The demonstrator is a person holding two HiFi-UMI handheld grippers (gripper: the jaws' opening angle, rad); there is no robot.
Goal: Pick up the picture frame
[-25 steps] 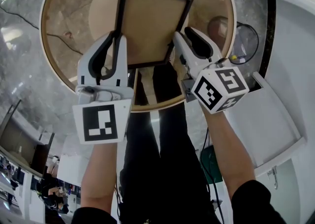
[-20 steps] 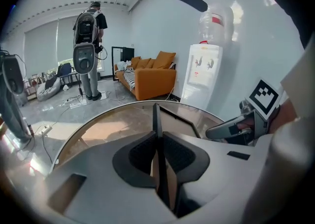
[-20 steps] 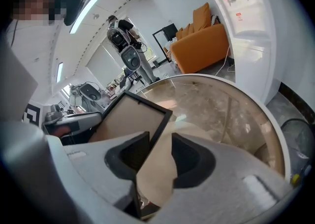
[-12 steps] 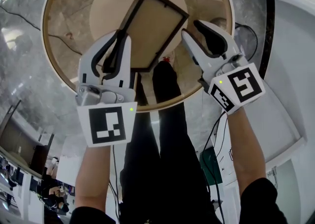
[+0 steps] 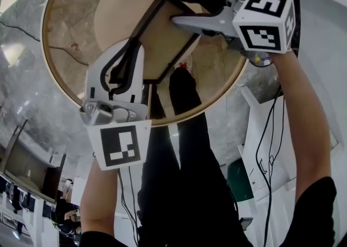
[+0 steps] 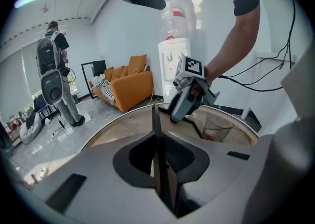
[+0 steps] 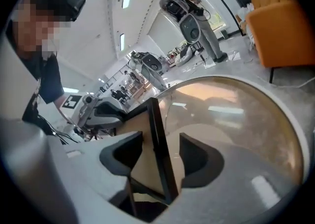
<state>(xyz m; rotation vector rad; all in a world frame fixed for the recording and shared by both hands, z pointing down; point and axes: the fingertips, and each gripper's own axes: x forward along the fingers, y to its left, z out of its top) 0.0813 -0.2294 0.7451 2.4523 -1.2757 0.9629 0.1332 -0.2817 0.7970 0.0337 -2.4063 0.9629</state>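
The picture frame (image 5: pixel 162 34), a dark rim with a tan back, hangs tilted above the round table (image 5: pixel 59 77). My left gripper (image 5: pixel 128 50) is shut on its lower left edge; in the left gripper view the thin frame edge (image 6: pixel 157 134) is clamped between the jaws. My right gripper (image 5: pixel 181 8) reaches in from the upper right and straddles the frame's right edge. Its jaws have just been opening and stand wide. In the right gripper view the frame (image 7: pixel 156 129) runs between them with a gap on each side.
A pale round disc (image 5: pixel 116 12) lies at the table's middle. The person's legs (image 5: pixel 184 132) show below the tabletop. White furniture (image 5: pixel 325 50) stands at the right, with cables hanging. An orange sofa (image 6: pixel 128 85), a water dispenser (image 6: pixel 174 55) and a standing person (image 6: pixel 51 70) are beyond the table.
The right gripper left the frame's lower right corner, swung up and rolled, and now straddles the right edge with wider jaws. The frame turned clockwise in the left gripper's hold.
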